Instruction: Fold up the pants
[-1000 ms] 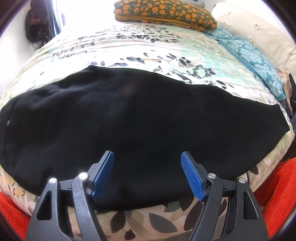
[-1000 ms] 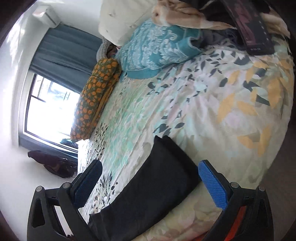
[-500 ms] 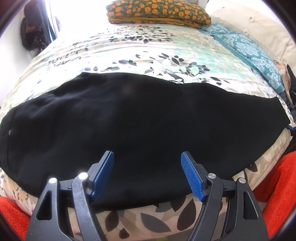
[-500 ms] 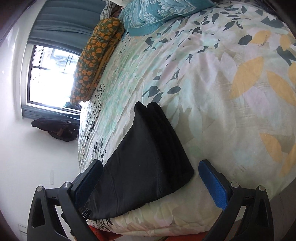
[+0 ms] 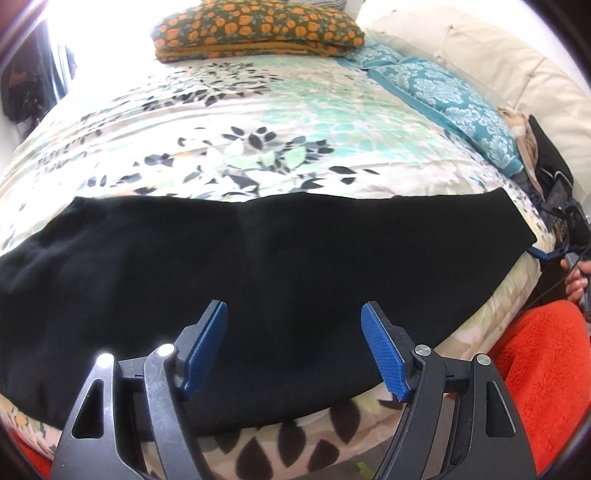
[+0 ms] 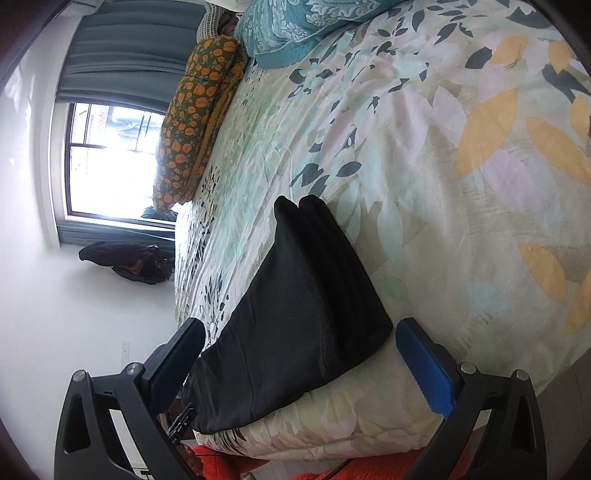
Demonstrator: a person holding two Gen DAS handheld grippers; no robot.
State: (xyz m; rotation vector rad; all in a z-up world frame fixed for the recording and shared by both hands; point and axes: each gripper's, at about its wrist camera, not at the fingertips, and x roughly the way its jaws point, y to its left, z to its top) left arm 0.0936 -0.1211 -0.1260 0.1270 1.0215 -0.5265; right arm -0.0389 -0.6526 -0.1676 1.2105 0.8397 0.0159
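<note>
Black pants (image 5: 258, 258) lie flat in a long band across the near edge of a bed covered by a floral bedspread (image 5: 258, 140), their leg ends (image 6: 314, 236) stacked in layers. The left tool (image 5: 294, 332) hovers above the pants with jaws wide and empty; the right tool (image 6: 299, 339) stands equally wide, straddling the leg end without gripping. An orange-patterned cushion (image 5: 258, 29) and a teal pillow (image 5: 454, 107) rest at the far side.
</note>
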